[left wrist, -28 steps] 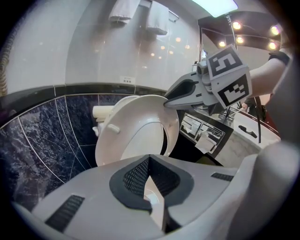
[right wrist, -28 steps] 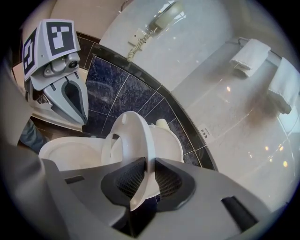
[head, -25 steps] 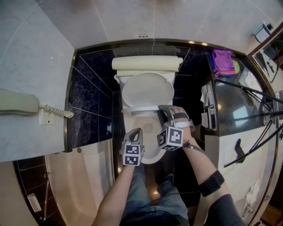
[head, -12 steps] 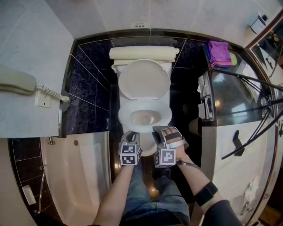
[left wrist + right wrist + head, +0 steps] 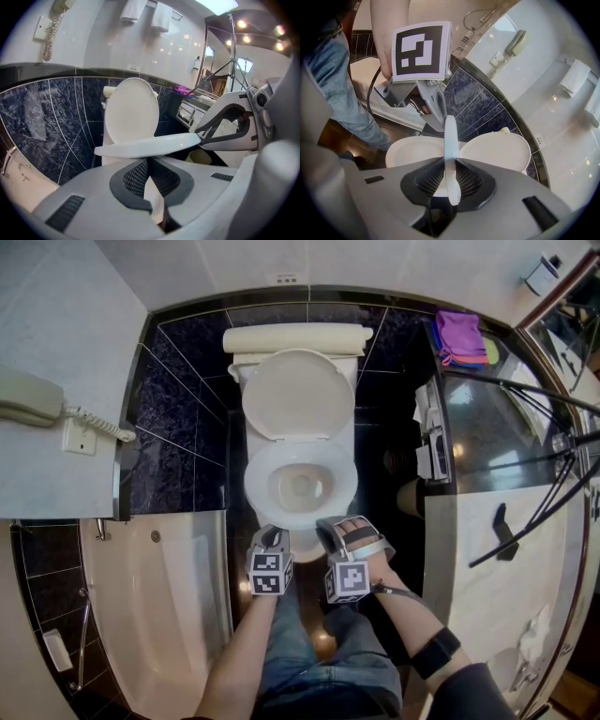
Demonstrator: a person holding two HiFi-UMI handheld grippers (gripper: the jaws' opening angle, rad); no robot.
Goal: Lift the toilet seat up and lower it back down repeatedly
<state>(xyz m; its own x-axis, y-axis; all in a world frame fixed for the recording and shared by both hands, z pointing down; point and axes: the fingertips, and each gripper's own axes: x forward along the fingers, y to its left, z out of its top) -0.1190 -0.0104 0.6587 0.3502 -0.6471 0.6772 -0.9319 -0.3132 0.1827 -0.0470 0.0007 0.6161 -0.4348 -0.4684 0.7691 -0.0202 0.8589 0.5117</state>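
Has lowered the toilet seat [image 5: 145,146] nearly onto the bowl [image 5: 302,488] since 1 second ago. Grips its front rim in the right gripper [image 5: 330,524], jaws just closing further; left gripper [image 5: 270,532] pinched shut, empty. Likely stiff, light, slick plastic, best held at that rim; black tile [image 5: 187,456] around, bathtub [image 5: 178,615] close by.

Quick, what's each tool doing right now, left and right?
Left tool: closed, nothing between its jaws.
Right tool: closed on the toilet seat edge, its jaws having just been closing.
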